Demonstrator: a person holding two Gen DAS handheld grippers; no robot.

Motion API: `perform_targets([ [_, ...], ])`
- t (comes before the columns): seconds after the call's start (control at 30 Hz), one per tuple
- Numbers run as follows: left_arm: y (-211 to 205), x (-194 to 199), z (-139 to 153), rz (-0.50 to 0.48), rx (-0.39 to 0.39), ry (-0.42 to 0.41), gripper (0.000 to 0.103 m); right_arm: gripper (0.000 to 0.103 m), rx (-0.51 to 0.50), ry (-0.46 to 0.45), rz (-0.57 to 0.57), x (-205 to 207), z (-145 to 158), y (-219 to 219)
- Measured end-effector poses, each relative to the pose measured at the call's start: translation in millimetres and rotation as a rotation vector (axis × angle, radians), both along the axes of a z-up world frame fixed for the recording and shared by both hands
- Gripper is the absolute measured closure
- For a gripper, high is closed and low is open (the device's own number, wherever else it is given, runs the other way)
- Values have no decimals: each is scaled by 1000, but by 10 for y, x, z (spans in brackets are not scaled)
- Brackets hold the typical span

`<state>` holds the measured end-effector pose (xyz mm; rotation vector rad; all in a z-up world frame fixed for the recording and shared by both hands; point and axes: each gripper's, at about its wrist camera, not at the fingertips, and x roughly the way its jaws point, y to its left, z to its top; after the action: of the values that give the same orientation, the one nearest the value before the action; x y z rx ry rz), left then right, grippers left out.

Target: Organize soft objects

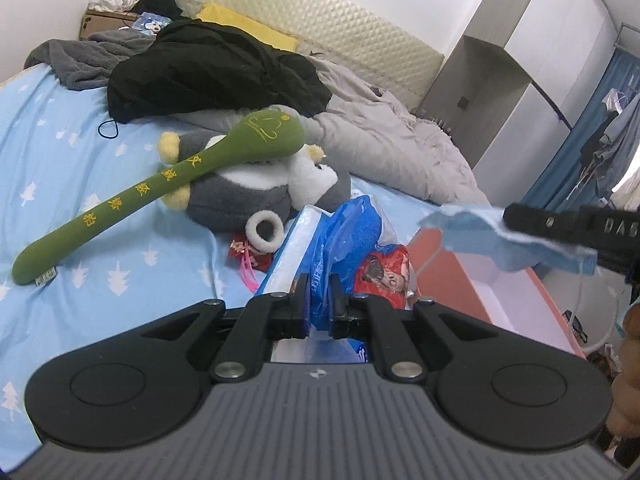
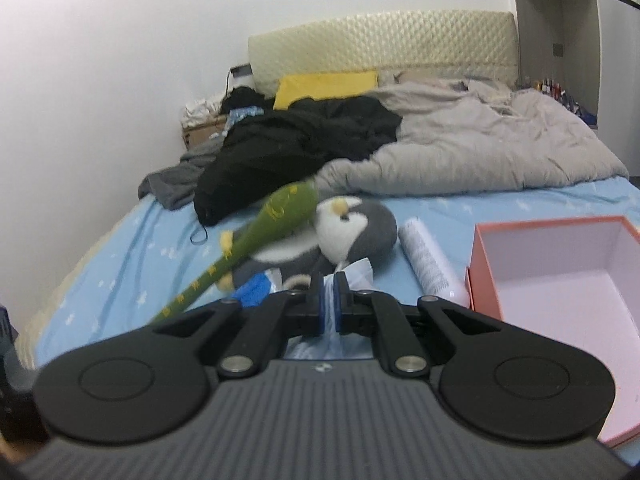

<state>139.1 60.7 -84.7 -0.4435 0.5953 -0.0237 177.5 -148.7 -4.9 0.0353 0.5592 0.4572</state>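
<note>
L claw pinches crinkly blue bag.

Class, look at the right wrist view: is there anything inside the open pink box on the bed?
No. The pink box shows only bare pale walls and floor where its inside is visible, though the hand-held gripper hides its near corner.

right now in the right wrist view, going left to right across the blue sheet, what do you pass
green plush stick → grey and white penguin plush → white tube → open pink box
</note>
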Motion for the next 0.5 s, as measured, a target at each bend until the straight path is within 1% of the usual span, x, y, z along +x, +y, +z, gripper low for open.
perform_targets([
  [0.3,14,3,120,7,-3,-27,94,95,5,-78,4,-85,277,-25],
  [0.37,8,8,112,8,-1,-28,94,95,-13,-94,-10,-94,258,-28],
  [0.4,2,12,99,8,-1,-24,94,95,-20,-75,-17,-80,180,-29],
  [0.43,-4,16,78,8,-1,-19,94,95,-23,-31,-14,-52,50,-30],
  [0.5,-21,22,15,4,5,-2,94,95,-12,96,-22,15,-296,-70],
])
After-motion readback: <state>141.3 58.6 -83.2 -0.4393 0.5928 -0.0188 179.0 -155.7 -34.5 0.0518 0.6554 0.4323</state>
